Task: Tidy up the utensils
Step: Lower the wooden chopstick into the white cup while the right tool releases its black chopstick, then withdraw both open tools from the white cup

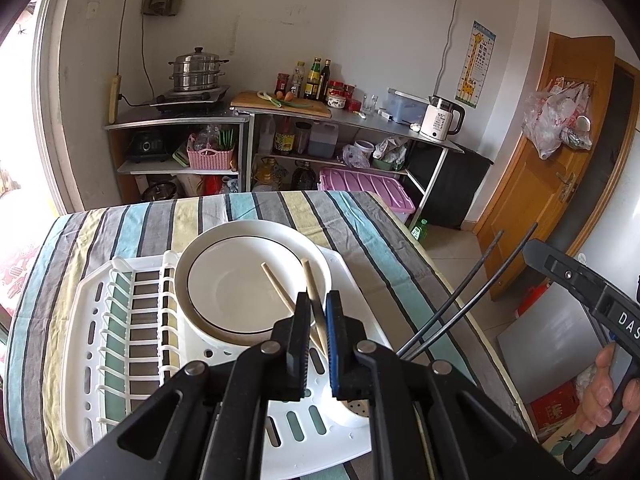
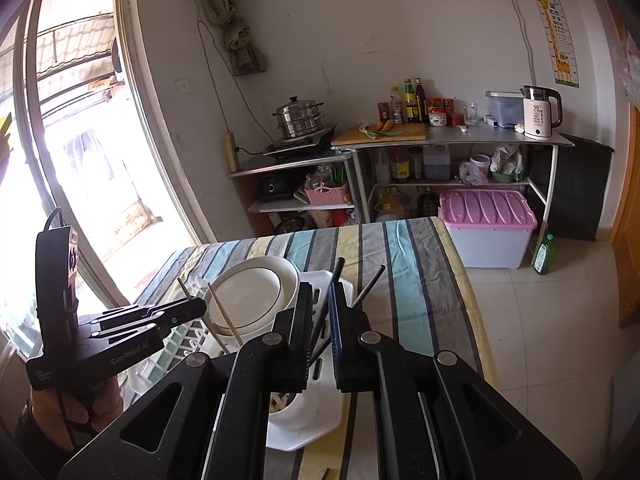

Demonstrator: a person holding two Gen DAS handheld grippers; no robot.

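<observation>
Left wrist view: left gripper (image 1: 319, 312) pinches wooden chopsticks (image 1: 280, 286) above the white plate (image 1: 224, 280) in the drying rack (image 1: 120, 320) on the striped counter (image 1: 360, 216). Right wrist view alone shows the right gripper (image 2: 321, 312), slightly parted around black chopsticks (image 2: 334, 280); grip uncertain.

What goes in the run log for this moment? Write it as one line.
left gripper: shut on wooden chopsticks | right gripper: black chopsticks between fingers, grip unclear | white cup below right gripper
</observation>
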